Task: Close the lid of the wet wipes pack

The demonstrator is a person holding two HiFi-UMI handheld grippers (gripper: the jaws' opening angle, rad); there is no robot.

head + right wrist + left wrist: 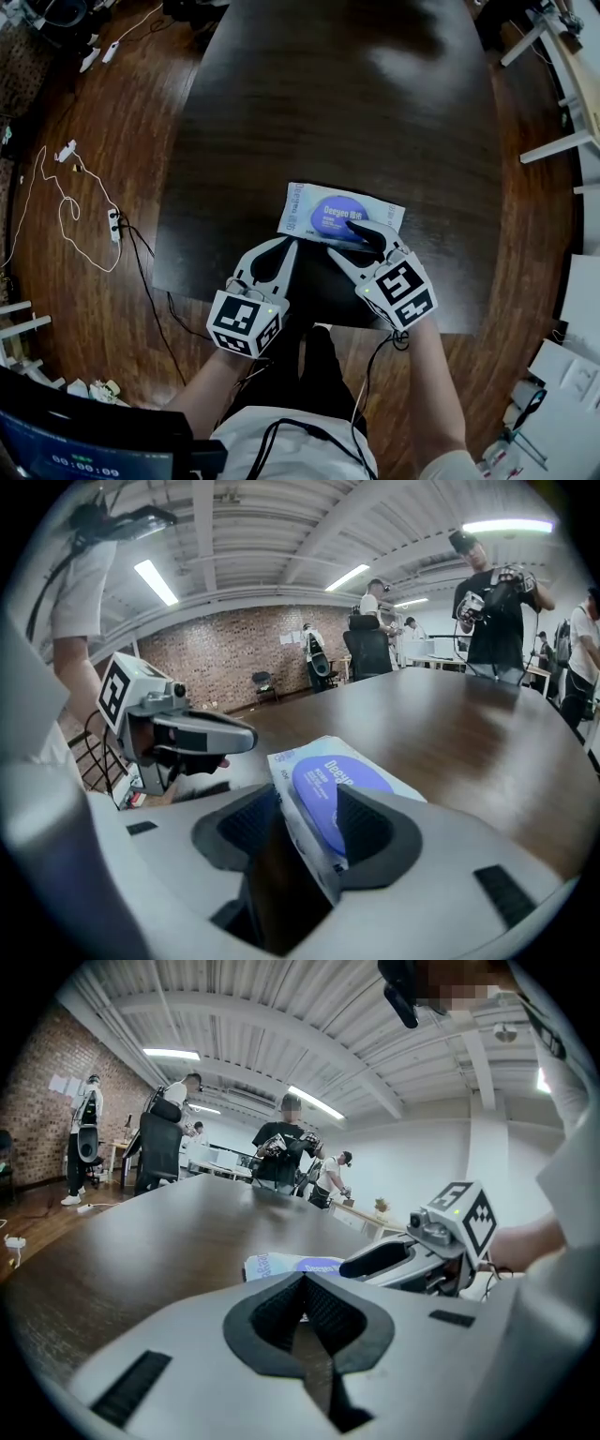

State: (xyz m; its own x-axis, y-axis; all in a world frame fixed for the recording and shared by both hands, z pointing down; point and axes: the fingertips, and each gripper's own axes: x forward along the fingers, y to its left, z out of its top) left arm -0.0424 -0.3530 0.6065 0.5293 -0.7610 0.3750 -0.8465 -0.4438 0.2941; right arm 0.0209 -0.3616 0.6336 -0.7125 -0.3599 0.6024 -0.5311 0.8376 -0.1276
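The wet wipes pack (305, 204) lies flat near the front edge of the dark table (328, 94); it is pale blue with a blue oval lid (330, 214) that lies flat on its top. My right gripper (339, 238) is open and straddles the pack's near edge, one finger over the lid and the other on the table in front. In the right gripper view the pack (328, 771) runs between the pads, with a gap on the left side. My left gripper (287, 246) is shut and holds nothing, just left of the pack (281, 1265).
The table's front edge (281, 305) lies right under both grippers. White cables and a power strip (113, 225) lie on the wooden floor at left. White furniture (562, 145) stands at right. Several people (286, 1152) stand beyond the table's far end.
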